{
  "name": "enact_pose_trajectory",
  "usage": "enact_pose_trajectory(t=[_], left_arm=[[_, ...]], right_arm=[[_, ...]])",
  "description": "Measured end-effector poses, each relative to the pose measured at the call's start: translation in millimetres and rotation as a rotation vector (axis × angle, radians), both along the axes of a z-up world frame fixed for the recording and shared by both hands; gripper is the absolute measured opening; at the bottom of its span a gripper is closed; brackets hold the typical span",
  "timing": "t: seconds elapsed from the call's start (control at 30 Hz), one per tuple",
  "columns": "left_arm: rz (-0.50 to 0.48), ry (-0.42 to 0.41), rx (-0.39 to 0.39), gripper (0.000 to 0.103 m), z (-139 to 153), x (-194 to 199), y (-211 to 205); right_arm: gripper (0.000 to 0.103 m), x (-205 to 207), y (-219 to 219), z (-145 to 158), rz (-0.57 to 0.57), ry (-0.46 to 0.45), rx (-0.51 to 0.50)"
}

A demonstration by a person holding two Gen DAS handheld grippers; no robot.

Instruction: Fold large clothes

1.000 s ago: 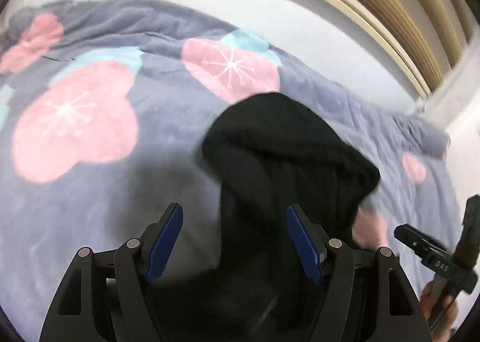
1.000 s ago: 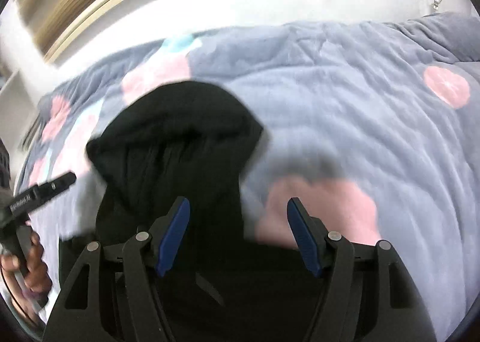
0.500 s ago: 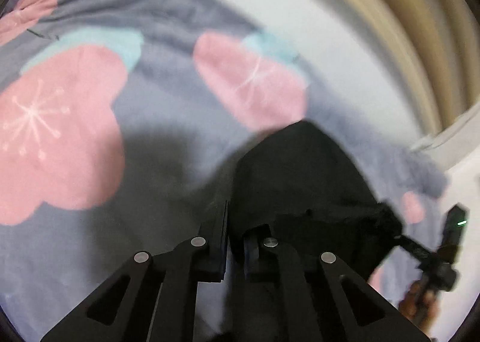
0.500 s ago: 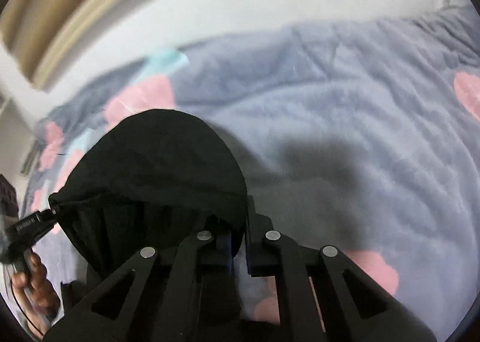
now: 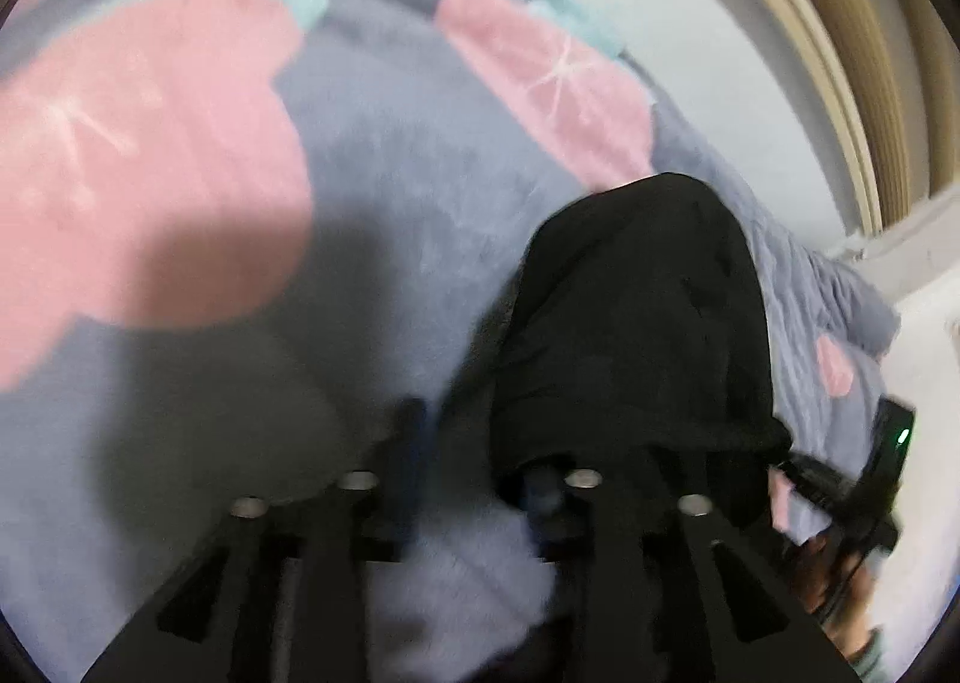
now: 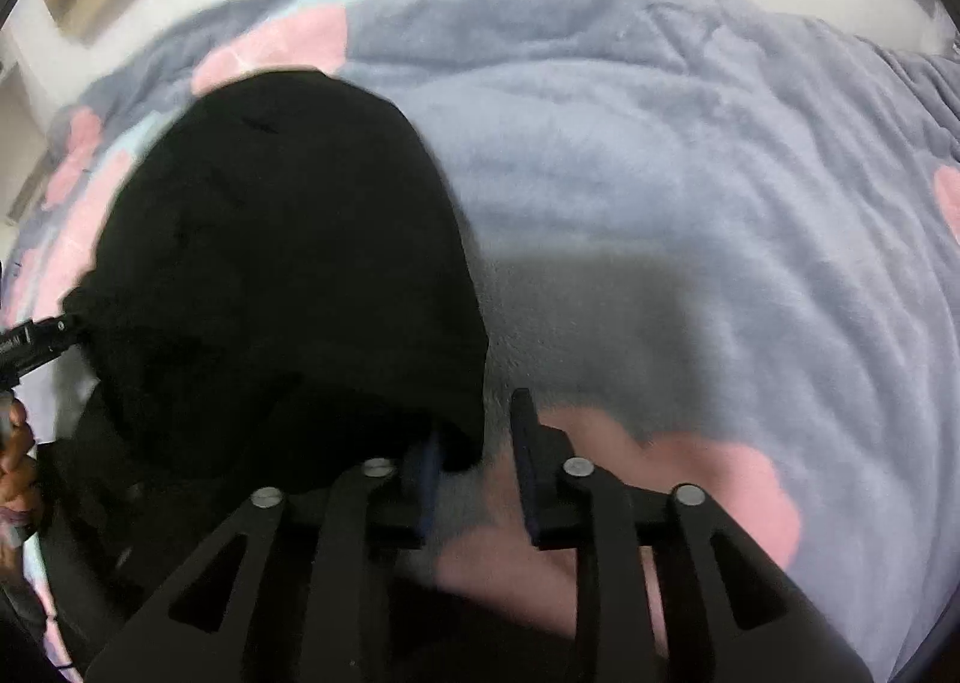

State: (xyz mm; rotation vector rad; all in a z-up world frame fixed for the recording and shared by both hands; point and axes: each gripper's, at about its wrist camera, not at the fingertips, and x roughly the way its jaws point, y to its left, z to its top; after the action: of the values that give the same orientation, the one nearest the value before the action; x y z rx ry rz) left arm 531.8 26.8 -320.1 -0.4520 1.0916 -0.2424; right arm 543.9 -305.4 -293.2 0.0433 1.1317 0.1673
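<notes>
A black garment (image 5: pixel 642 323) lies bunched on a grey blanket (image 5: pixel 390 191) with pink flowers. In the left wrist view my left gripper (image 5: pixel 474 467) stands partly open, its right finger under the garment's near edge, its left finger beside it on the blanket. In the right wrist view the garment (image 6: pixel 288 275) fills the left half. My right gripper (image 6: pixel 474 455) is partly open, its left finger at the garment's lower right edge, its right finger over bare blanket (image 6: pixel 690 203). Both frames are blurred.
A white wall (image 5: pixel 720 53) and beige wooden slats (image 5: pixel 852 53) rise behind the bed. The other gripper and a hand (image 5: pixel 840 509) show at the right edge of the left wrist view, and at the left edge (image 6: pixel 24 347) of the right wrist view.
Both grippers were open a second ago, shut half a second ago and have now opened partway. The garment's near edge sits closer to both grippers, stretched between them.
</notes>
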Motion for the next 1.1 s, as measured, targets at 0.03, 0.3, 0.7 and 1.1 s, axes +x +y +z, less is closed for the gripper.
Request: enact_pose_trajectory(t=[0.03, 0.3, 0.7, 1.1], left_arm=[[-0.005, -0.017, 0.031, 0.047, 8, -7, 2], [-0.025, -0.240, 0.086, 0.048, 99, -14, 6], [-0.304, -0.028, 0.099, 0.051, -6, 40, -91], [-0.257, -0.217, 0.146, 0.057, 57, 12, -86]], right_arm=[[0.038, -4, -3, 6, 0.003, -0.009, 0.007], [0.070, -13, -7, 85, -0.022, -0.185, 0.112], [0.069, 31, 73, -30, 0.164, 0.044, -0.054], [0.069, 1, 14, 19, 0.071, -0.110, 0.072]])
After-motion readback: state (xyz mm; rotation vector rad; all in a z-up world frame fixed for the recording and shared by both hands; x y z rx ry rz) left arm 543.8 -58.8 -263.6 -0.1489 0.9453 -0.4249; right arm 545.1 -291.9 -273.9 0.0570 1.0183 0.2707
